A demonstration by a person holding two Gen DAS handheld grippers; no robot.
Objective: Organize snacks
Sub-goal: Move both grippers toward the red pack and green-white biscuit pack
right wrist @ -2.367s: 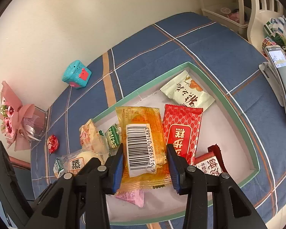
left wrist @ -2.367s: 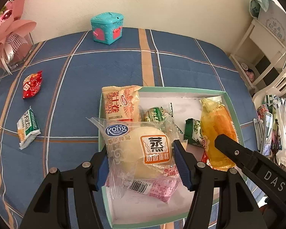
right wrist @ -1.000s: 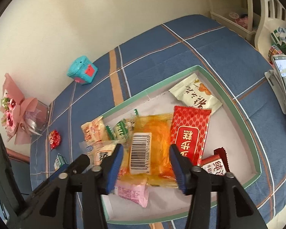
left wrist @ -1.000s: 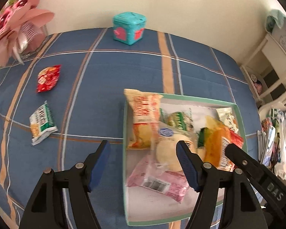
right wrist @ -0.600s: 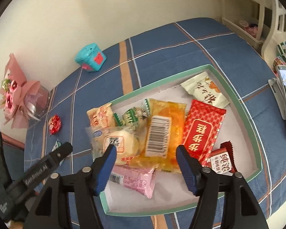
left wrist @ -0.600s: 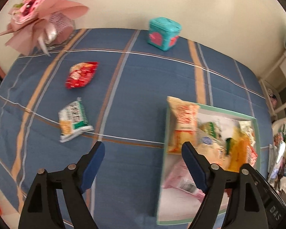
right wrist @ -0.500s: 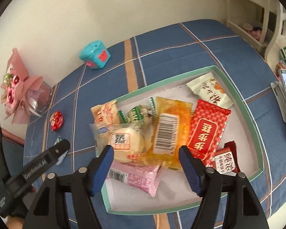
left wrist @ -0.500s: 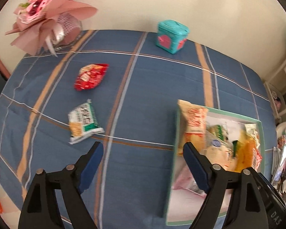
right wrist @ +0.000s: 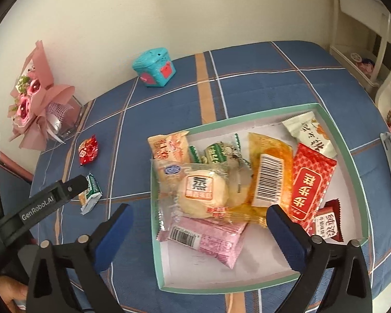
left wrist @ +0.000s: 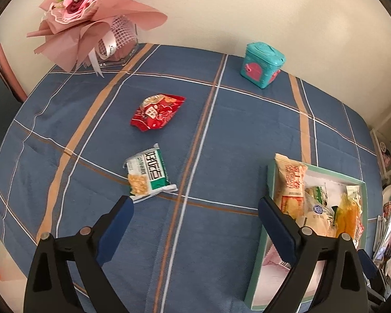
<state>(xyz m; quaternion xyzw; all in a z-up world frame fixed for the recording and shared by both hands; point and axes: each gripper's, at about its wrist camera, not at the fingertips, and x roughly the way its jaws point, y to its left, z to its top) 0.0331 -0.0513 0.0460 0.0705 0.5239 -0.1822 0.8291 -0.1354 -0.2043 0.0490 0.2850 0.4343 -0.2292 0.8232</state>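
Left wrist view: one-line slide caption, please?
Open left tool over blue cloth; green packet and red packet outside the box.

One green-rimmed box (right wrist: 352, 161) on the right holds nine snack packs. Two more snack packs lie outside on the left: one red (left wrist: 156, 112), one green-and-white (left wrist: 148, 173). Far back stand one teal toy box (left wrist: 263, 67) and one pink bouquet (left wrist: 91, 13).

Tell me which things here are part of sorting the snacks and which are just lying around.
Part of the job: green-rimmed box, snacks inside it, red packet and green-and-white packet out on the cloth.

Lying about: pink bouquet, teal toy box.
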